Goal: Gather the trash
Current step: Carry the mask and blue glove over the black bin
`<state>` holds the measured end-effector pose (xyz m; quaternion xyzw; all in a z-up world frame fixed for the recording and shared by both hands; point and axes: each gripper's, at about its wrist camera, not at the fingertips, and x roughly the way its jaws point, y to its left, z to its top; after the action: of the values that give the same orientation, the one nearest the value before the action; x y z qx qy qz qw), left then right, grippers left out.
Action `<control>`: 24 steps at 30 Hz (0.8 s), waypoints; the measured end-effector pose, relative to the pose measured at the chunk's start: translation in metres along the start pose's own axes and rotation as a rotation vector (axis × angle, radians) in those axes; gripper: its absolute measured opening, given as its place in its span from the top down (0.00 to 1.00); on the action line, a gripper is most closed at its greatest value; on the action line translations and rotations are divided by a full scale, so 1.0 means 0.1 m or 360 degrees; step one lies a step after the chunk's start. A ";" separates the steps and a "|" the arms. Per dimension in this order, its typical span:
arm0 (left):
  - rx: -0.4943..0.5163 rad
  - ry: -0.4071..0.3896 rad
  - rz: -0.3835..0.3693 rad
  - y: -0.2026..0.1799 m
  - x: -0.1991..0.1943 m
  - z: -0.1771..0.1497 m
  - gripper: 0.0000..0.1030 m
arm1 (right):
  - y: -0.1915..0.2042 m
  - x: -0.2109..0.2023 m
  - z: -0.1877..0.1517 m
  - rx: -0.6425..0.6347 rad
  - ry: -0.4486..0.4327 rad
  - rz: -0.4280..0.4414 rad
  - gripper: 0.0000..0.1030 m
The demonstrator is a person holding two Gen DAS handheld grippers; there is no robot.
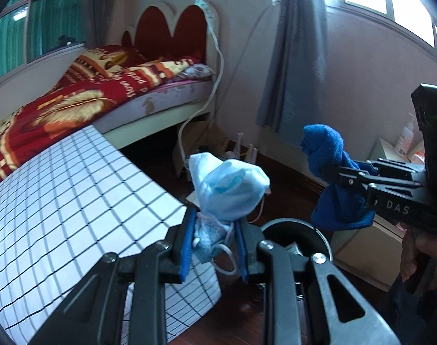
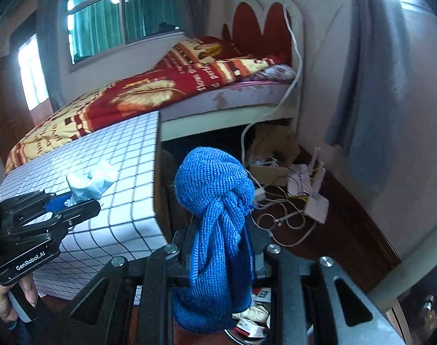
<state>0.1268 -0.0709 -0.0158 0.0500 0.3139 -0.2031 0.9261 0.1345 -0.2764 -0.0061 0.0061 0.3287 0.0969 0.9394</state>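
Note:
My left gripper (image 1: 215, 247) is shut on a crumpled light-blue face mask (image 1: 227, 189), whose ear loops hang between the blue pads. To the right, just past a black trash bin (image 1: 293, 222) on the floor, my right gripper (image 1: 333, 172) is shut on a knotted blue knit cloth (image 1: 327, 155). In the right wrist view the cloth (image 2: 215, 201) stands up from the right gripper (image 2: 218, 247), and its tail hangs over the bin's wrappers (image 2: 256, 316). In that view the left gripper (image 2: 80, 201) holds the mask (image 2: 89, 184) over the table's corner.
A table under a white grid cloth (image 1: 74, 201) stands left of the bin, with a bed (image 1: 89, 97) behind it. Cables and a white router (image 2: 313, 201) lie on the dark floor by the wall, near a cardboard box (image 2: 270, 149). A grey curtain (image 1: 296, 57) hangs at the right.

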 end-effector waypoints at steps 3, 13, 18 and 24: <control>0.0022 0.0021 -0.0041 -0.12 0.07 -0.02 0.74 | -0.14 -0.03 -0.08 0.0018 0.0017 -0.0036 0.74; 0.0079 0.0138 -0.0178 -0.55 0.38 -0.16 0.74 | -0.58 -0.08 -0.38 0.0096 0.0084 -0.0123 0.74; 0.0117 0.0198 -0.0237 -0.79 0.59 -0.22 0.74 | -0.78 -0.04 -0.57 0.0126 0.0137 -0.0147 0.74; 0.0097 0.0198 -0.0270 -0.94 0.79 -0.32 0.74 | -0.97 0.08 -0.79 0.0137 0.0176 -0.0134 0.74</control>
<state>0.1277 -0.1775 -0.0854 0.0638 0.3676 -0.2867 0.8824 0.1096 -0.3741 -0.0803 0.0273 0.3838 0.0433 0.9220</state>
